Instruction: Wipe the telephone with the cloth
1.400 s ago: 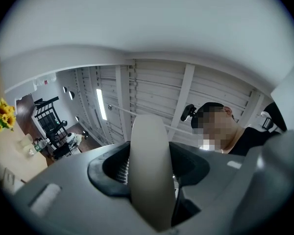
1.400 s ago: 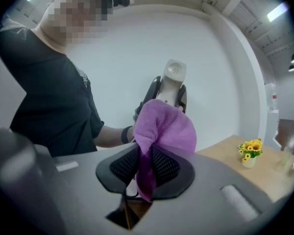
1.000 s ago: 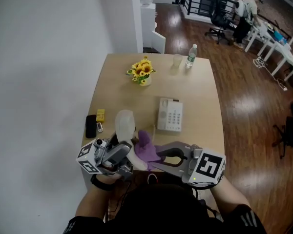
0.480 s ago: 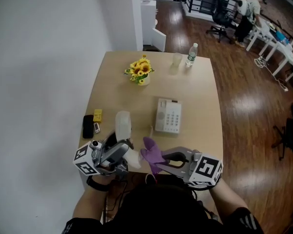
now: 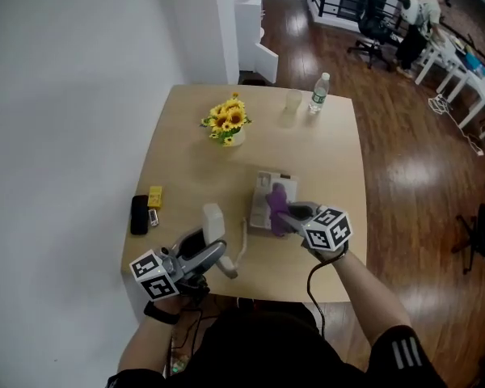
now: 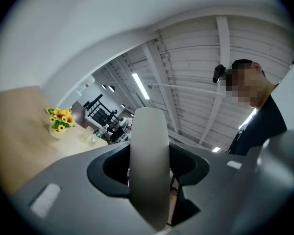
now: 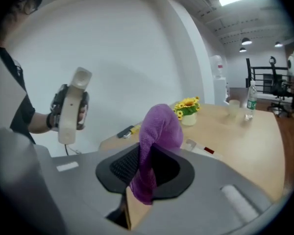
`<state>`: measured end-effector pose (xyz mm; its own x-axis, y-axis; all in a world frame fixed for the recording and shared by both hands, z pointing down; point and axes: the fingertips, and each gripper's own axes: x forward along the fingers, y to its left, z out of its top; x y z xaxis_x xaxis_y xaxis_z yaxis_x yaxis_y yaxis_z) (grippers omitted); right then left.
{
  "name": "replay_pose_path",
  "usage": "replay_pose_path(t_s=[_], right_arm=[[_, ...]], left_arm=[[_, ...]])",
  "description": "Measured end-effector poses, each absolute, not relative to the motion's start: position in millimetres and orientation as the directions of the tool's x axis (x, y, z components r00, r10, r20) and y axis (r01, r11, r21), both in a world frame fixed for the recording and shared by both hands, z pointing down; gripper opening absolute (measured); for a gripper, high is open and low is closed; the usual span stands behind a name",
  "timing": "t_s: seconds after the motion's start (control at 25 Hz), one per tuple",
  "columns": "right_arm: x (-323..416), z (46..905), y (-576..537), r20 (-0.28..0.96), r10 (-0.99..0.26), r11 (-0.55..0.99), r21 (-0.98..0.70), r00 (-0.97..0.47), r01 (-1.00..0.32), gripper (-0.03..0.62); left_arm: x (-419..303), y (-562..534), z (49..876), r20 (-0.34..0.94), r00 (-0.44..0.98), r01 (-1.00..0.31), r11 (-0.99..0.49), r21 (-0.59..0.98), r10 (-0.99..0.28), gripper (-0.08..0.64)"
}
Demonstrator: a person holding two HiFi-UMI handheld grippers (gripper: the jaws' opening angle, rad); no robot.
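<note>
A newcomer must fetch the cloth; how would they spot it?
On the wooden table, find the white telephone base near the middle. The cloth is pinched in the right tongs by that base, the only purple thing there.

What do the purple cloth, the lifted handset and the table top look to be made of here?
The cloth looks like soft terry or microfibre, going by its fuzzy pile and limp folds. The handset seems to be smooth off-white plastic with a matte finish and an even moulded curve. The table top is a pale wood-look surface with low sheen, probably laminate or veneer, though the pictures don't show which.
</note>
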<state>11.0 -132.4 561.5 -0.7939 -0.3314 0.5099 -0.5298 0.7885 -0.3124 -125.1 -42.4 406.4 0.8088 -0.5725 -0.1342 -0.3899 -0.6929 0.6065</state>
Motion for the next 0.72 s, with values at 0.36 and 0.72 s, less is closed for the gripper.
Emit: replay_pose_path(t_s=[0.36, 0.72], right_arm=[[-12, 644, -246, 0.686, -0.289, 0.788, -0.226, -0.667, -0.573, 0.071], [-40, 710, -289, 0.834, -0.209, 0.818, -0.137, -0.511, -0.558, 0.071]], left_arm=[[-114, -56, 434, -0.048, 0.774, -0.467, -0.621, 0.63, -0.632, 0.222], [-118, -67, 448, -0.009, 0.73, -0.515, -0.559, 0.65, -0.683, 0.222]])
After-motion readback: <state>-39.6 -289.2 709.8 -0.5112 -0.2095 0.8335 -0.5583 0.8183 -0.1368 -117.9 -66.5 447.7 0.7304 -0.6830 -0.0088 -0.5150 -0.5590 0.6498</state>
